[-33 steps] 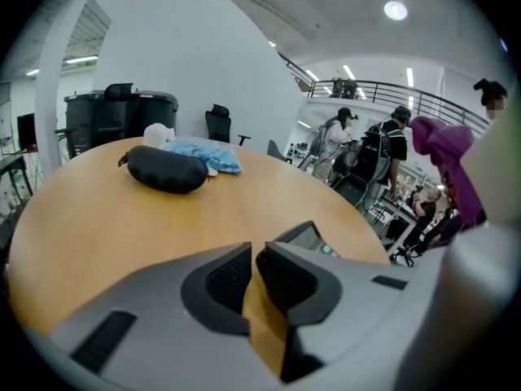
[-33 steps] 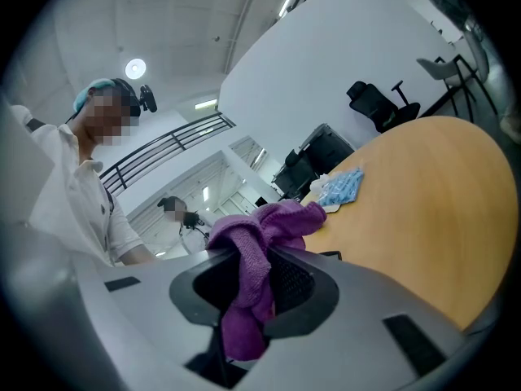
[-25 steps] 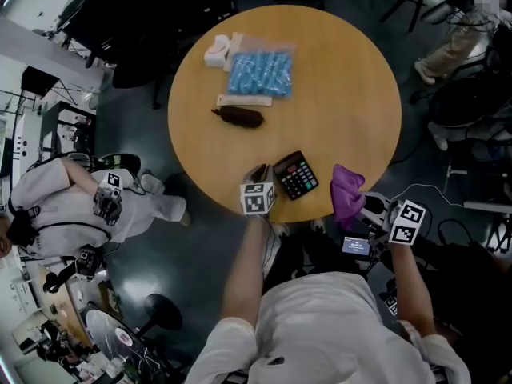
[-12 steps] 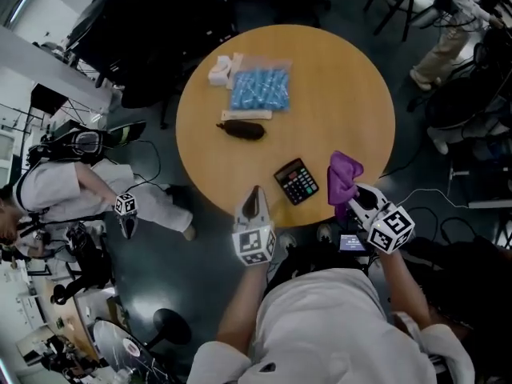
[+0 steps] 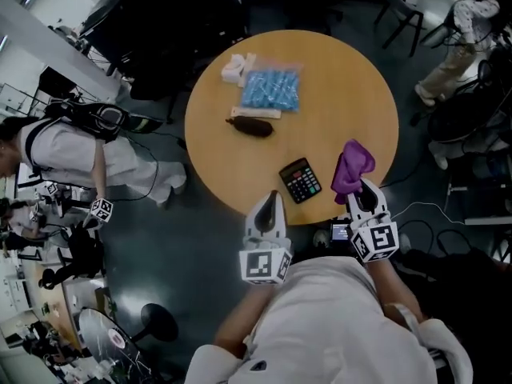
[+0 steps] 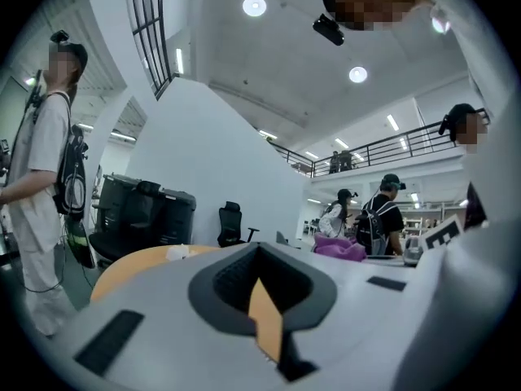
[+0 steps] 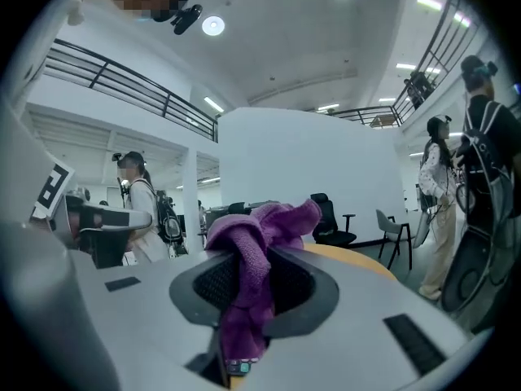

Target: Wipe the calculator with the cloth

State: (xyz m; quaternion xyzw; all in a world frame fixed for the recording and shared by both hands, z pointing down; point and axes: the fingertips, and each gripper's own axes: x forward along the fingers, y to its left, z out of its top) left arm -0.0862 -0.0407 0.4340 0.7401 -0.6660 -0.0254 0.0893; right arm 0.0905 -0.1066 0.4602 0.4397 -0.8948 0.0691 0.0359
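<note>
A black calculator point(image 5: 299, 180) lies flat near the front edge of the round wooden table point(image 5: 344, 94). My left gripper point(image 5: 270, 198) hangs raised in front of that edge, left of the calculator and apart from it, shut with nothing held. In the left gripper view its jaws point(image 6: 260, 255) meet and only a sliver of the table shows between them. My right gripper point(image 5: 358, 186) is shut on a purple cloth point(image 5: 353, 166), which bunches over the table's edge just right of the calculator. In the right gripper view the cloth point(image 7: 248, 259) fills the jaws point(image 7: 242, 287).
At the table's far side lie a bag of blue pieces point(image 5: 270, 90), a pale strip point(image 5: 260, 112), a dark brown object point(image 5: 250, 126) and white items point(image 5: 234, 69). A person point(image 5: 80, 146) stands on the left. Chairs and another person point(image 5: 460, 38) are at the right.
My left gripper has come away from the calculator's left side, risen and drawn back toward me, jaws shut. The right gripper has lifted the cloth up beside the calculator.
</note>
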